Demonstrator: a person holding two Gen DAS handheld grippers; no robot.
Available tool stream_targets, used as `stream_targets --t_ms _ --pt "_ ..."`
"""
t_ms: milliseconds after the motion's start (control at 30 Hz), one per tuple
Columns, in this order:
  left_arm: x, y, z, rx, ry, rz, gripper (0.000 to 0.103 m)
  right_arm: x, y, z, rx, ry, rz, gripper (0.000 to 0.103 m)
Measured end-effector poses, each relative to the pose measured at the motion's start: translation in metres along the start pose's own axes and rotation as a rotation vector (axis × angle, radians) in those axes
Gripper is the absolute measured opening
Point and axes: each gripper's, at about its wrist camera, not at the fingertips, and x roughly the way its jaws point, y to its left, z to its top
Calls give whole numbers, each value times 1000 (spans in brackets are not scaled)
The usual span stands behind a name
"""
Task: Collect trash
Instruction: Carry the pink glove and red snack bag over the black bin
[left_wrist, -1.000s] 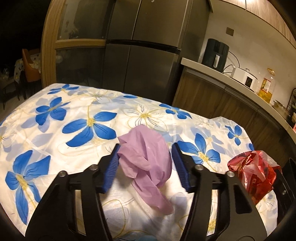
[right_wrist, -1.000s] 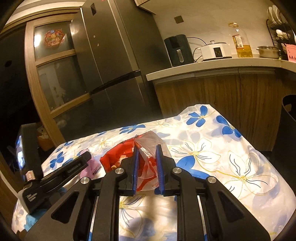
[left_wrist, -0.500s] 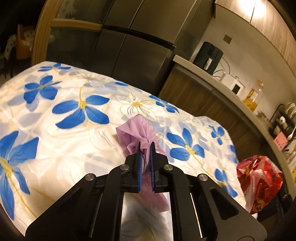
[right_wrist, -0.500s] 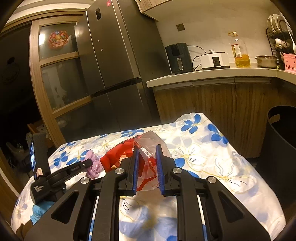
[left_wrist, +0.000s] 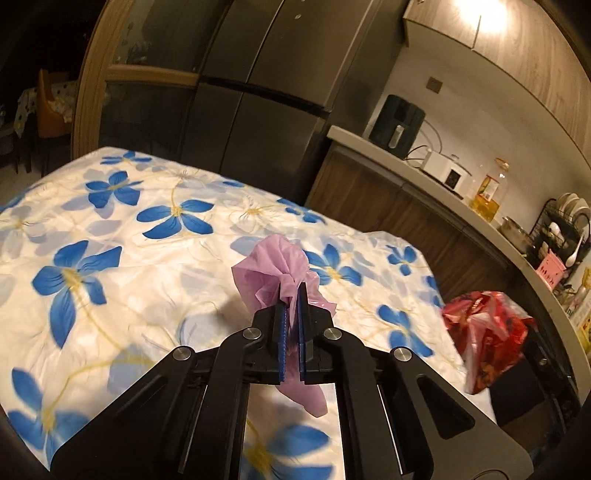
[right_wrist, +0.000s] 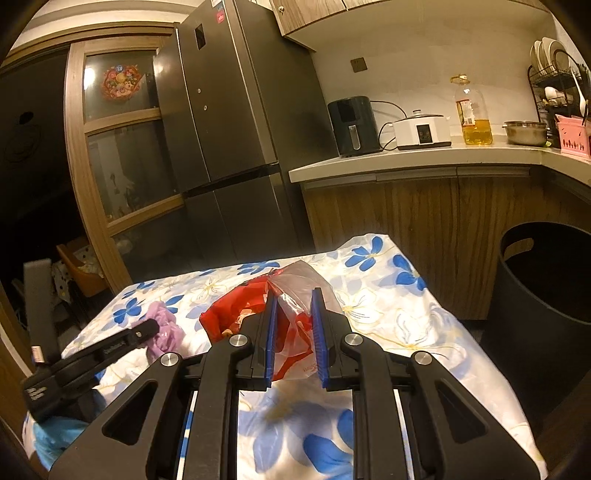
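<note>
A crumpled pink plastic bag (left_wrist: 271, 271) hangs lifted off the flowered tablecloth (left_wrist: 110, 266), pinched by my left gripper (left_wrist: 291, 314), whose blue pads are shut on it. My right gripper (right_wrist: 293, 328) is shut on a red and clear plastic bag (right_wrist: 243, 314), held above the cloth (right_wrist: 399, 325). That red bag (left_wrist: 487, 328) also shows at the right in the left wrist view. The pink bag (right_wrist: 166, 328) and the left gripper's finger (right_wrist: 122, 341) show at the left in the right wrist view.
A black trash bin (right_wrist: 546, 288) stands on the floor right of the table. Behind are a dark fridge (right_wrist: 229, 140) and a wooden counter (right_wrist: 424, 162) with an air fryer, cooker, oil bottle and dish rack. Something blue (right_wrist: 55, 439) lies at the table's near left corner.
My left gripper closed on the pink bag and lifted it off the cloth, swinging right. My right gripper kept its hold on the red bag and rose, bringing the black bin into view.
</note>
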Motion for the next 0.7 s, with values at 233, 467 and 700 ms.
stream_targets --t_ms 233,467,700 --pt "-25 -29 -7 35 -4 -24 3 -31 -16 5 3 -28 -21 19" --pt "-39 -61 -16 89 -12 -52 3 -58 -32 8 -8 -60 -60 19" --pt "-45 -88 -21 131 -14 -83 3 -73 -46 10 -5 -76 -92 19"
